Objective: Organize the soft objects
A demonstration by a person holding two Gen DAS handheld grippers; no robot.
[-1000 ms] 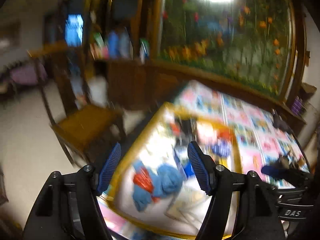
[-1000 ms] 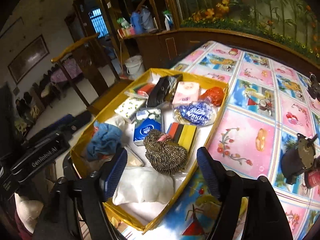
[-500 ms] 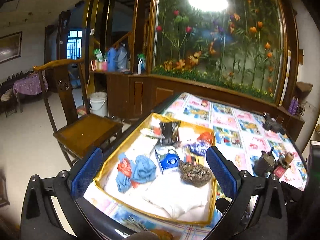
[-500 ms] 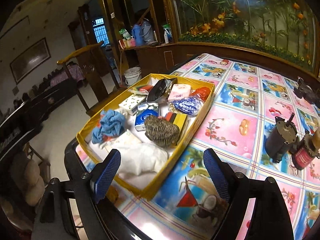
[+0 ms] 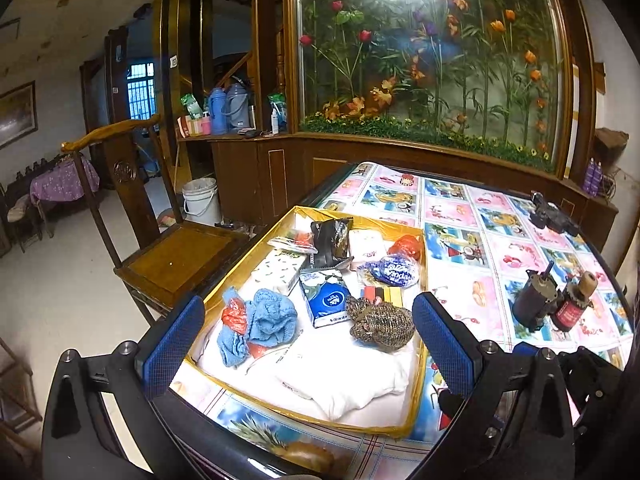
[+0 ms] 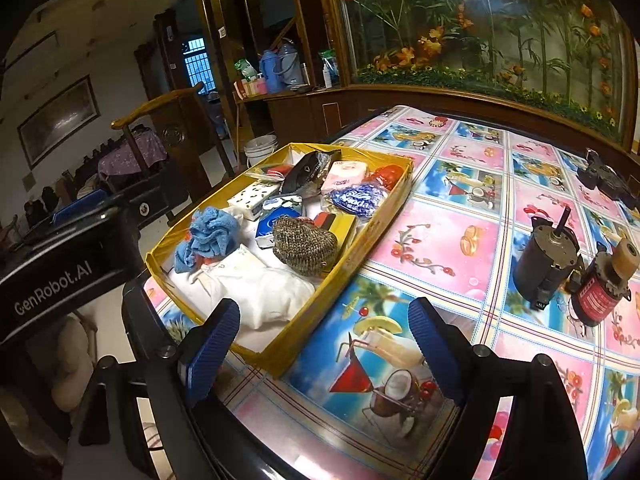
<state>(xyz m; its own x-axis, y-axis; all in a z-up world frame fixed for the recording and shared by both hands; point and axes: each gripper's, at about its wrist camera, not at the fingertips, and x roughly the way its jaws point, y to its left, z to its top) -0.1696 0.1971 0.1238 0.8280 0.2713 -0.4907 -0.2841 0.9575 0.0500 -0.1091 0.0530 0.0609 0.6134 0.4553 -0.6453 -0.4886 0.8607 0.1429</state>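
Left gripper [image 5: 308,338]: held off the near edge of the table, fingers spread wide apart with nothing between them, facing the box.
Right gripper [image 6: 324,342]: also at the near edge, a little to the right of the box, fingers wide apart and holding nothing.
Box [image 6: 384,204]: a shallow yellow box on the left part of the table [image 6: 460,216], crowded with soft things.
White pillow [image 5: 340,376]: lies at the near end of the box, filling most of that end.
Blue cloth [image 5: 272,316]: crumpled on the near left of the box, with some red plastic tucked against it.
Knitted brown pouch [image 6: 304,244]: sits just beyond the pillow, near the right wall of the box.
Tissue packs: a blue and white pack [image 5: 326,298] in the middle, a blue crinkly packet [image 6: 354,198] behind it, a pink pack [image 6: 344,172] further back.
Sponge [image 6: 338,222]: striped red, black and yellow, touching the pouch.
Two motors [image 6: 548,258]: stand on the patterned tablecloth well to the right of the box, side by side.
Wooden chair [image 5: 160,236]: on the floor to the left of the table.
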